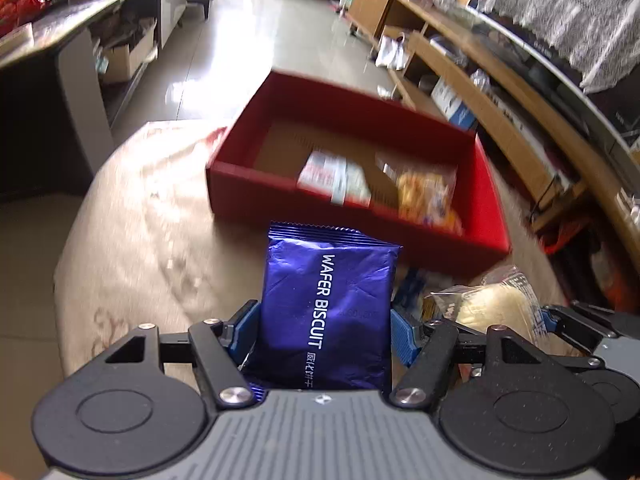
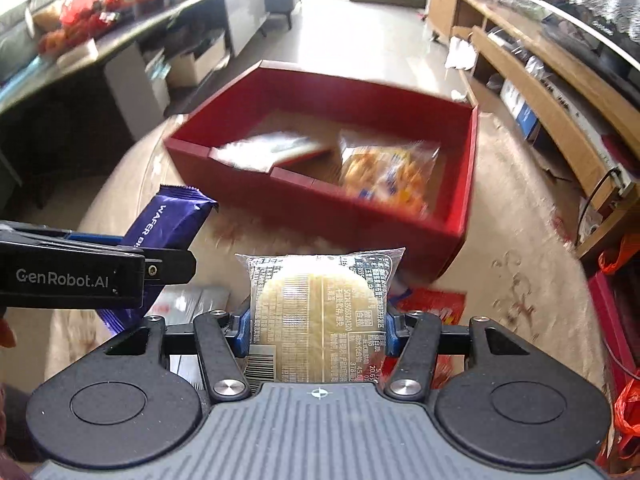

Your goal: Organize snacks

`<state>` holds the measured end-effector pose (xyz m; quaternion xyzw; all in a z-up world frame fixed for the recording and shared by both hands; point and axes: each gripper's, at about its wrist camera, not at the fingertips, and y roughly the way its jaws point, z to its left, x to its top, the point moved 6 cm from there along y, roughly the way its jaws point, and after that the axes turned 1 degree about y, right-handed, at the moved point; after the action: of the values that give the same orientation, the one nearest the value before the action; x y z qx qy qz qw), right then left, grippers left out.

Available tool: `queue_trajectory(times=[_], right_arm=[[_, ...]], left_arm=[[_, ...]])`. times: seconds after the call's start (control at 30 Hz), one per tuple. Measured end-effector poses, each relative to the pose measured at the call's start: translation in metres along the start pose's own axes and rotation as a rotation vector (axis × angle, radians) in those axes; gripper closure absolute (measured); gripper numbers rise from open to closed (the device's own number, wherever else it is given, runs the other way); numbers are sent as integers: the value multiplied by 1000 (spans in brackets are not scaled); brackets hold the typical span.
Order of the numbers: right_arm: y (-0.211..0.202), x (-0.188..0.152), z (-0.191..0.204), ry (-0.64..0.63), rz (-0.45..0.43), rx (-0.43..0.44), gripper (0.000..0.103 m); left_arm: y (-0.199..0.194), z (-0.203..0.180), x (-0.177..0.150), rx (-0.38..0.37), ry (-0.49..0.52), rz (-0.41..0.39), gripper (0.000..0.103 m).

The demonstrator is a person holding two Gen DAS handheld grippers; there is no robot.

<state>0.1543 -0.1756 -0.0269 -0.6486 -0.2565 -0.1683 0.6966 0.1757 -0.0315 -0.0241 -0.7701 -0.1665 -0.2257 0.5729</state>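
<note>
A purple wafer biscuit packet (image 1: 326,312) is clamped in the left gripper (image 1: 325,332), and a clear-wrapped round cake (image 2: 318,316) in the right gripper (image 2: 319,330), both short of the red box (image 2: 464,200). Light, crushable, slippery film; flat sides are best gripped gently.

A glossy tiled floor (image 2: 360,40) reflected bright daylight; a wooden shelf unit (image 1: 480,92) stood right, a dark counter (image 1: 80,12) left.

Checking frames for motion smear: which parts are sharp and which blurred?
Left wrist: wafer pack in the left claw sharp, red box smeared. Right wrist: cake pack in the right claw sharp, box contents blurred.
</note>
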Motion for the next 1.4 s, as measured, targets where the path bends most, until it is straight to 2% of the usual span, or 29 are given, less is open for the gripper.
queue_trajectory(times=[0.23,0.83,1.27,1.4], right_arm=[[-1,35,-19,66,-67,-12,39],[47,81,-36,93,-76,-31,39],[87,96,-37,81,-89,-17,39],[89,97,-40,74,-99,-33,38]], left_arm=[[6,-9,36,-6,-6,-41,41],[65,-19,98,45,4,-50,41],[109,-12,118,112,15,-48,40],[117,-9,118,103,-12,-24,40]])
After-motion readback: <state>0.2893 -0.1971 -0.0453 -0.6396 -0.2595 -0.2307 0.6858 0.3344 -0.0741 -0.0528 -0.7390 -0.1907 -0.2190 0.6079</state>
